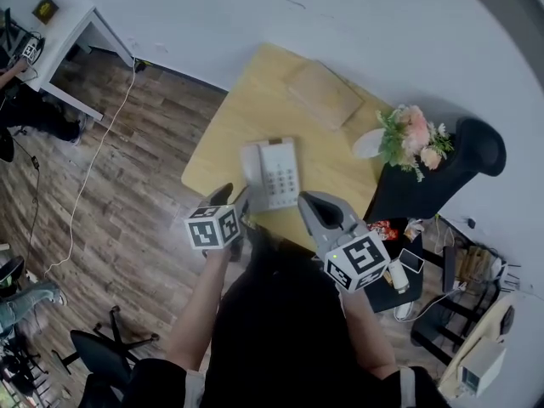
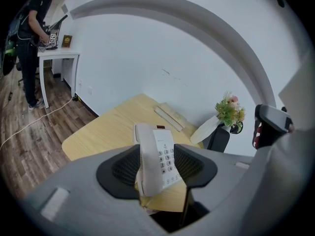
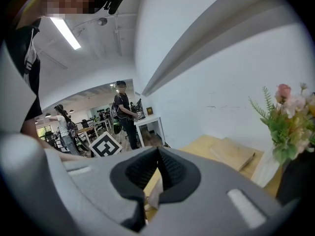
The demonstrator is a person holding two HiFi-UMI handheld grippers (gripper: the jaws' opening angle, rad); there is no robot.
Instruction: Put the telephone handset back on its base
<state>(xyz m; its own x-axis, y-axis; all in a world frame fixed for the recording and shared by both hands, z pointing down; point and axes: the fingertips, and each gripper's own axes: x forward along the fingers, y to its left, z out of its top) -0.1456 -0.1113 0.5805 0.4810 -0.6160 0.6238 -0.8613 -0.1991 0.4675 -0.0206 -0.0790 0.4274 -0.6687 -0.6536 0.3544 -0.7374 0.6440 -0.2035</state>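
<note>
Floorboards (image 1: 127, 185) fill the left of the head view. White desk (image 1: 59, 24) stands in the far left corner, and a thin pale cable (image 1: 89, 172) trails from beside it across the boards. In the left gripper view, a person (image 2: 29, 38) stands at that desk.

Left gripper (image 1: 231, 202) hangs over the near left corner of the table (image 1: 246, 100), with its marker cube (image 1: 212, 226) facing up. Its jaws are spread wide and grip nothing. Its own view looks through the gap at the telephone (image 1: 272, 192) beyond, and both pads are clear of it.

Telephone lies flat near the table's front edge, roughly midway between the two grippers. Handset (image 1: 252, 172) lies along the left side of the base (image 1: 284, 172), seated on it, with the keypad just to its right. Neither gripper touches handset or base.

Farther back toward the wall, a flat wooden board (image 1: 323, 93) lies on the tabletop, well apart from the telephone.

Right gripper (image 1: 311, 204) is just off the telephone's near right corner, its cube (image 1: 357, 262) toward the person. Its own view shows the pads clenched together at the tips with nothing between them.

Far right, a white vase (image 1: 367, 143) with pink flowers (image 1: 412, 134) sits at the table's right edge. A black chair (image 1: 455, 172) stands just beside it.
</note>
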